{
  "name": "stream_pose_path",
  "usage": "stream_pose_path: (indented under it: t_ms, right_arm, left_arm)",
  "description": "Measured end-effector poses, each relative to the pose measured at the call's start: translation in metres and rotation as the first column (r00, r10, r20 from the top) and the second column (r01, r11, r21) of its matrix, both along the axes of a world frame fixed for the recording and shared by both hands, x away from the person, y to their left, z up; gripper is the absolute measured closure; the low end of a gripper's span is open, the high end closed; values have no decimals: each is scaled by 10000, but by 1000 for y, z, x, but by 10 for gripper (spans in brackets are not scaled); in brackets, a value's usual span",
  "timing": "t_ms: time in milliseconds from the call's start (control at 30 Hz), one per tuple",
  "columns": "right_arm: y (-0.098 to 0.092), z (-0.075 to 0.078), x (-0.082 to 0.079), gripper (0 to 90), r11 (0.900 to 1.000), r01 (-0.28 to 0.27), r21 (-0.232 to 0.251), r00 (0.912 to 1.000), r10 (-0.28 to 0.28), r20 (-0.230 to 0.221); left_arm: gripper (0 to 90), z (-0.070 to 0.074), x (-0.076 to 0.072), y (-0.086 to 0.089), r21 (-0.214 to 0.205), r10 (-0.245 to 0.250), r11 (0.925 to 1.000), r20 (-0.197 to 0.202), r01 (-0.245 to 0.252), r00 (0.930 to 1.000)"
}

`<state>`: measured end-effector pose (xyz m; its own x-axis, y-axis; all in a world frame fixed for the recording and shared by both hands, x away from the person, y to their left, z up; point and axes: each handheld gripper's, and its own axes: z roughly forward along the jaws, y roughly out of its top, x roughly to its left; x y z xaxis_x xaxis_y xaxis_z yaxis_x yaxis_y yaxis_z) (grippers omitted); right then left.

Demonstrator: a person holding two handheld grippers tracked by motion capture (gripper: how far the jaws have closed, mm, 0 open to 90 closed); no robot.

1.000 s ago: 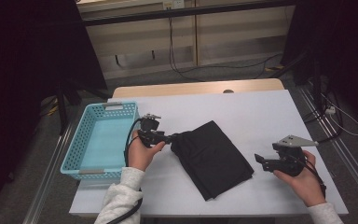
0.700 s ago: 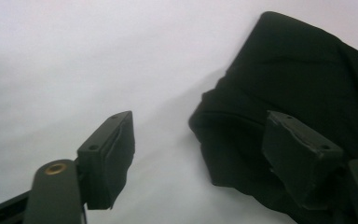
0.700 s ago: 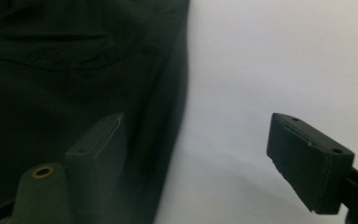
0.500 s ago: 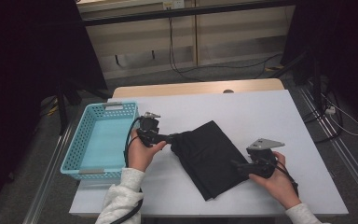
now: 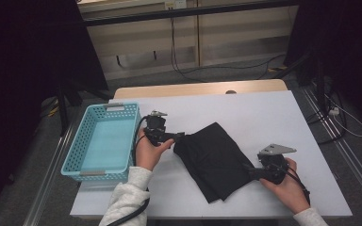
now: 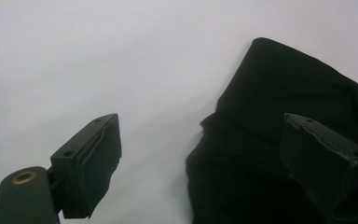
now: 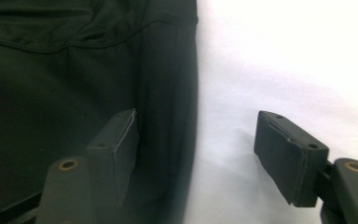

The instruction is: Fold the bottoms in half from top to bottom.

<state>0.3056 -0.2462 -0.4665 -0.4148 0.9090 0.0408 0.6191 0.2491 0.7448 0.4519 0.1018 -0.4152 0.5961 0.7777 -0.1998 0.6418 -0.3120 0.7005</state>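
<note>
A black folded cloth (image 5: 217,160) lies flat near the table's front middle. My left gripper (image 5: 181,136) is at its left corner and is open; its jaws have just been opening. In the left gripper view the cloth (image 6: 270,93) has its edge between the jaws of the left gripper (image 6: 200,121), one jaw over the fabric, untouched. My right gripper (image 5: 250,170) reaches the cloth's right edge. Its jaws have just been closing, and the right gripper (image 7: 196,116) straddles the cloth (image 7: 51,84) edge without pressing on it.
A light blue plastic basket (image 5: 75,157) stands on the white table (image 5: 264,117) at the left, close behind my left hand. Cables and dark stands lie on the floor beyond the table's far edge.
My right gripper has slid left across the table to the cloth's right edge. The left hand has stayed at the cloth's left corner.
</note>
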Motion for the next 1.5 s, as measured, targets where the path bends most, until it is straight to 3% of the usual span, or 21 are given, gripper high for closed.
stream_pose_path:
  t_ms: [133, 300, 367, 400, 567, 733, 933, 1100, 1333, 1500]
  right_arm:
    - [2, 0, 0, 293, 10000, -53, 47, 10000, 53, -33]
    - [2, -1, -3, 293, 9999, 16, 162, 10000, -16, 0]
    - [2, -2, -3, 288, 9998, 64, 205, 10000, -65, 21]
    - [1, -2, -3, 288, 9997, 101, 226, 9999, -101, 9]
    - [2, -3, -5, 287, 9992, 226, 319, 9997, -227, 26]
    - [2, -4, -6, 296, 9990, 231, 372, 9997, -233, 35]
    - [9, -4, -12, 335, 9971, 647, 398, 9979, -650, 52]
    - [13, -3, -15, 446, 9949, 821, 594, 9966, -821, -36]
    - [21, -5, -15, 776, 9893, 515, 1366, 9986, -497, -169]
    - [20, -4, -14, 799, 9843, 543, 1679, 9984, -511, -233]
  left_arm:
    - [141, -14, 4, -7, 326, -25, 9995, -302, 35, 9995]
    - [181, -36, 0, 5, 555, 126, 9984, -697, -87, 9975]
    - [194, -39, -3, 6, 621, 32, 9981, -518, 0, 9987]
    - [224, -39, -5, 5, 828, -72, 9965, -430, 108, 9990]
    - [397, -33, -11, 0, 1233, -174, 9920, -918, 287, 9956]
    - [579, -32, -13, -2, 1045, -60, 9943, -1315, 199, 9913]
    - [764, -30, -11, -2, 638, 74, 9979, -2280, 73, 9736]
    - [807, -29, -8, -1, 461, 245, 9989, -2858, -118, 9580]
    - [824, -26, -1, -1, 488, 378, 9986, -3403, -225, 9396]
    - [829, -21, 4, 0, 589, 515, 9978, -3723, -317, 9267]
